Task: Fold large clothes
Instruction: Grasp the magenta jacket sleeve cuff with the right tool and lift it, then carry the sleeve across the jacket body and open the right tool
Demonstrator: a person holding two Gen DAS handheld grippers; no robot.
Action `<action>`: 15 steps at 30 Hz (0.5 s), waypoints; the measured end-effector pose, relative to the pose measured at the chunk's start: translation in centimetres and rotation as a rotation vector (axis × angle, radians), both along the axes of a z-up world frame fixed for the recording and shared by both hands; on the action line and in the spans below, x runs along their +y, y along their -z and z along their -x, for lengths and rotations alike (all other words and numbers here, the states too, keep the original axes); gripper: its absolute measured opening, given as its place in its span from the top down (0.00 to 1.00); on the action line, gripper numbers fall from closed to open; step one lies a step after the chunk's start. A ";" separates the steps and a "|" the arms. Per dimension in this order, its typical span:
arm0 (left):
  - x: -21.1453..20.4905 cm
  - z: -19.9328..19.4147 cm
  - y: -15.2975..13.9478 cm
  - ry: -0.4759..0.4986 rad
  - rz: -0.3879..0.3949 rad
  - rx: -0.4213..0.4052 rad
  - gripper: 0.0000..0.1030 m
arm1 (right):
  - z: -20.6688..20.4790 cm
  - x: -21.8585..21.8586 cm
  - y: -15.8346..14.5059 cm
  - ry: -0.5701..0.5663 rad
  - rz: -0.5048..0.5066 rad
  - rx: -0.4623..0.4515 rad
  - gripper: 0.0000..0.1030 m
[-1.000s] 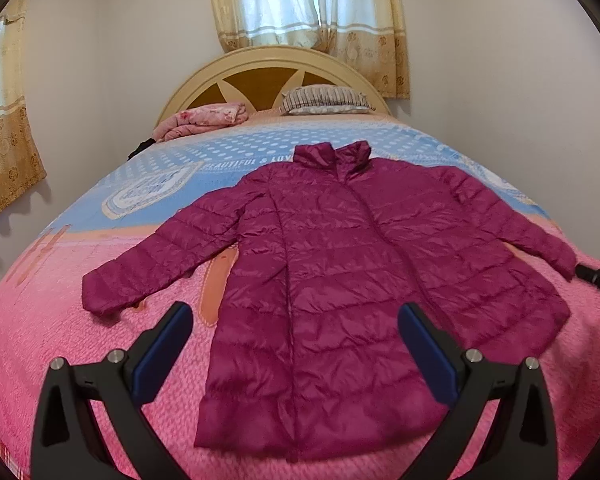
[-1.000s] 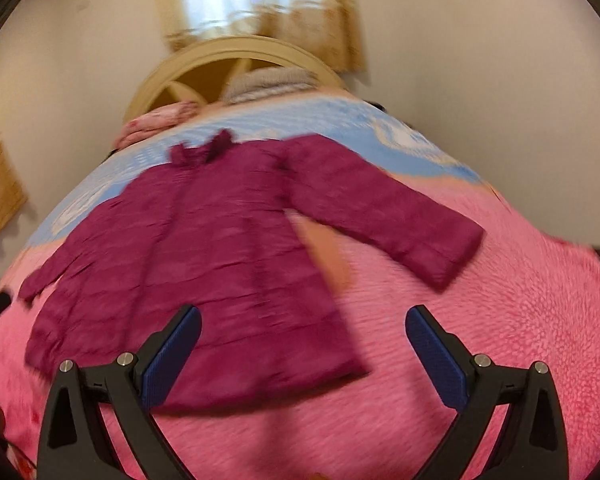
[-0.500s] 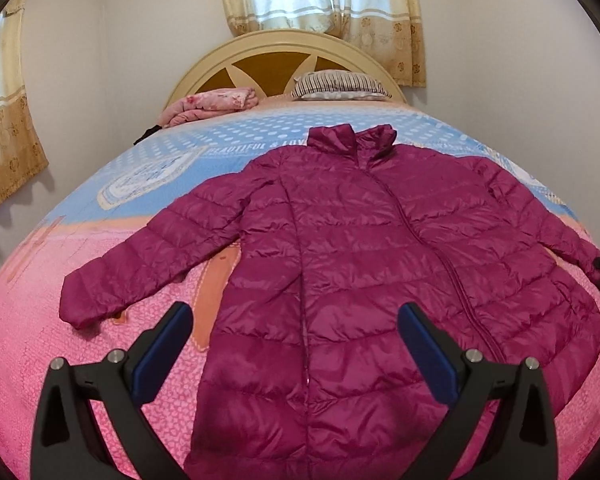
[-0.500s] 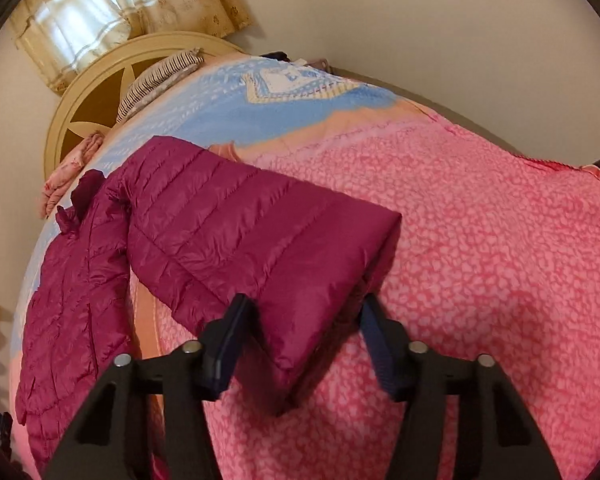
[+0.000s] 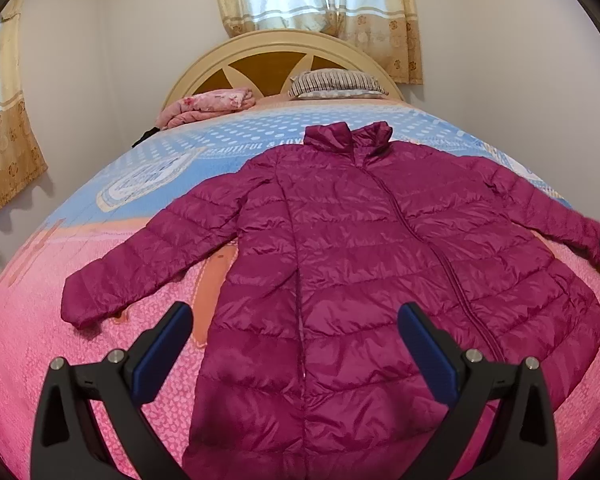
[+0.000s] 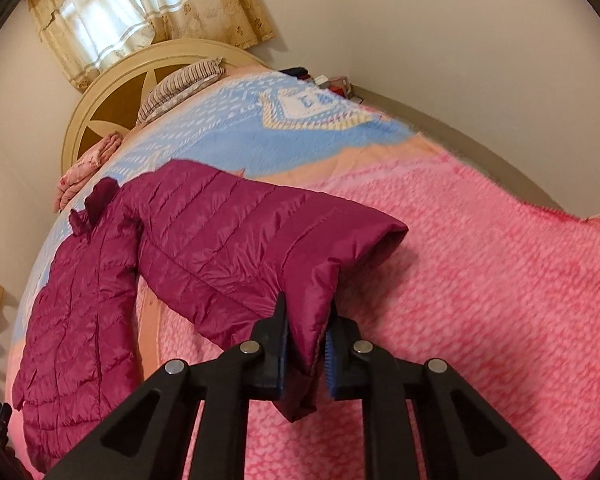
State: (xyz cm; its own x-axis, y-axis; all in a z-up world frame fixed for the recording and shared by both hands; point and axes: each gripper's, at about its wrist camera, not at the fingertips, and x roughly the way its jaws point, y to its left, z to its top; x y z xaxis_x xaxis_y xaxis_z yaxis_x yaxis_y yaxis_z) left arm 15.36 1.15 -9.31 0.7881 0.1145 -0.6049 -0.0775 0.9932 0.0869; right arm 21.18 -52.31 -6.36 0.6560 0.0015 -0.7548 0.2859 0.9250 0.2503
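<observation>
A magenta quilted jacket [image 5: 380, 272] lies spread front-up on the bed [image 5: 40, 340], collar toward the headboard [image 5: 276, 60] at the top of the left wrist view, hem toward the bottom, both sleeves stretched out to the sides. The change is on the right: a second ago the right tool [image 6: 306, 354] stood wide apart above the hem with nothing between its pads; its jaws have just been closing, and now they are clamped on the cuff end of the right sleeve [image 6: 260, 248], the fabric bunched between the blue pads at lower centre of the right wrist view, with the cuff opening puffed out to the right. In the left wrist view that same cuff sits at the far right edge, with a dark bit of the tool beside it. The left tool [image 5: 296, 352] has drawn closer to the jacket and hovers with its jaws wide apart over the lower front panel, holding nothing. With the sleeve secured, the first fold looks ready: likely carrying the sleeve inward across the chest. The puffy, slick shell may slip or spring back.
</observation>
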 end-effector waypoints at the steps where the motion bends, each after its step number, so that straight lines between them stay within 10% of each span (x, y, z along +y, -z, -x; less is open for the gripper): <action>1: 0.1 -0.1 0.1 -0.007 -0.009 -0.001 0.00 | -0.2 -0.3 -0.5 0.003 0.017 -0.004 0.87; 15: 3.2 -0.3 -0.1 -0.060 0.015 -0.004 0.00 | -3.2 -0.8 -10.7 -0.006 0.218 -0.126 0.89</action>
